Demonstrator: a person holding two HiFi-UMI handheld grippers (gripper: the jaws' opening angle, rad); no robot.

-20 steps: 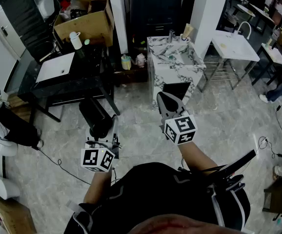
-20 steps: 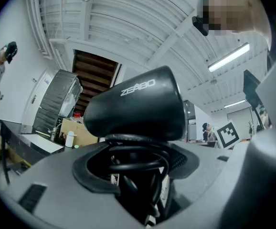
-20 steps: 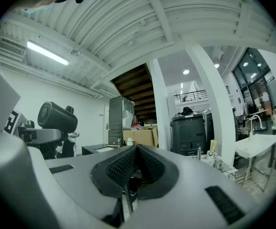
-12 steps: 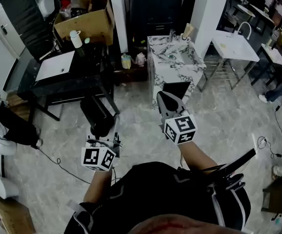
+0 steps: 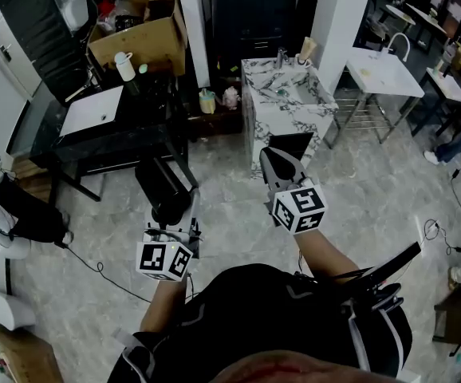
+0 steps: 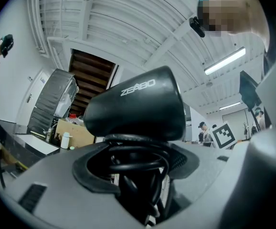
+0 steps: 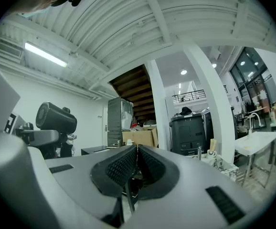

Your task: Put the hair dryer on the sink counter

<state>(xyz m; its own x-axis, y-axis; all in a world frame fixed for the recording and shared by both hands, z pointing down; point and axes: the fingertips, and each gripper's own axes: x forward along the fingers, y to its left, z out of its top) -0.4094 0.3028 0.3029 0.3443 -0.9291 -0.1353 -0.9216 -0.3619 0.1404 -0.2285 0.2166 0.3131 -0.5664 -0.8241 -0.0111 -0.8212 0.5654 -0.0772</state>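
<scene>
Black plastic, the dryer (image 5: 160, 191) sits in the left gripper (image 5: 180, 216) out over the stone floor (image 5: 358, 190), well apart from the marble counter (image 5: 290, 120) where it belongs, so the carry looks to be at an early or middle stage, with the setting-down not yet begun. The left gripper view shows why the grip is placed as it is: the jaws stand wide, clamped on the handle with the cord (image 6: 134, 162) wound round it, which probably keeps the loose cable from trailing or catching. The heavy barrel (image 6: 138, 104) rides above the jaws. That leaves the weight on top of the grip, and I judge it could tip if the hold slackens. The left forearm is held low and close to the body, its marker cube facing up at the head camera, and the gripper is tilted forward and upward so that the barrel leans away to the person's left front. The right gripper (image 5: 268, 160) reaches further ahead, roughly in line with the counter, its jaws pressed together with nothing between them. It seems to be kept free, perhaps to steady the dryer or clear a spot. Its own view catches the dryer (image 7: 56, 118) off to its left, near but not touching.
</scene>
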